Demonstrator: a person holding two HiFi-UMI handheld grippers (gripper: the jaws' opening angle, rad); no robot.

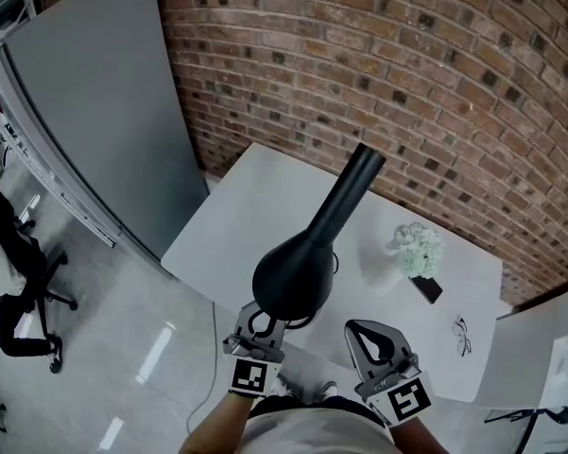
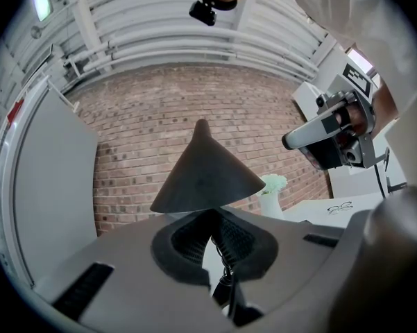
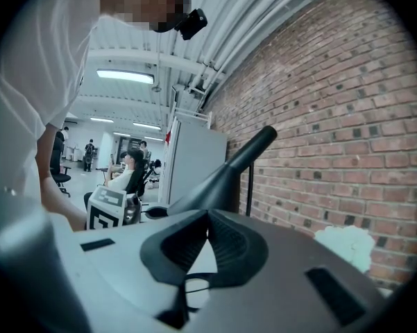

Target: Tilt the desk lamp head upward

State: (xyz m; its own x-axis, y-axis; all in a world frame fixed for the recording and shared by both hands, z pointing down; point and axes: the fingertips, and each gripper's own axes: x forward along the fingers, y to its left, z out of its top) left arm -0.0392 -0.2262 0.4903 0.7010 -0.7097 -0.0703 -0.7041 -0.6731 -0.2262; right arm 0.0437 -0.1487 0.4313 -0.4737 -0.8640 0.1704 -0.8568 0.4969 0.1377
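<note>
The black desk lamp head (image 1: 293,272) is a cone that hangs over the near edge of the white table (image 1: 255,197), its neck (image 1: 354,183) running up toward the brick wall. My left gripper (image 1: 258,327) is shut just under the cone's near rim. In the left gripper view the lamp head (image 2: 205,175) sits right above the closed tips of the left gripper (image 2: 210,214); I cannot tell whether they touch. My right gripper (image 1: 373,345) is shut and empty, a little right of the lamp. In the right gripper view the right gripper (image 3: 208,214) points at the lamp (image 3: 222,179).
White flowers in a vase (image 1: 416,251), a black phone (image 1: 428,289) and a pair of glasses (image 1: 461,337) lie on the table's right part. A grey panel (image 1: 104,93) leans at the left. The lamp cable (image 2: 225,269) hangs below. People sit in the far room (image 3: 128,168).
</note>
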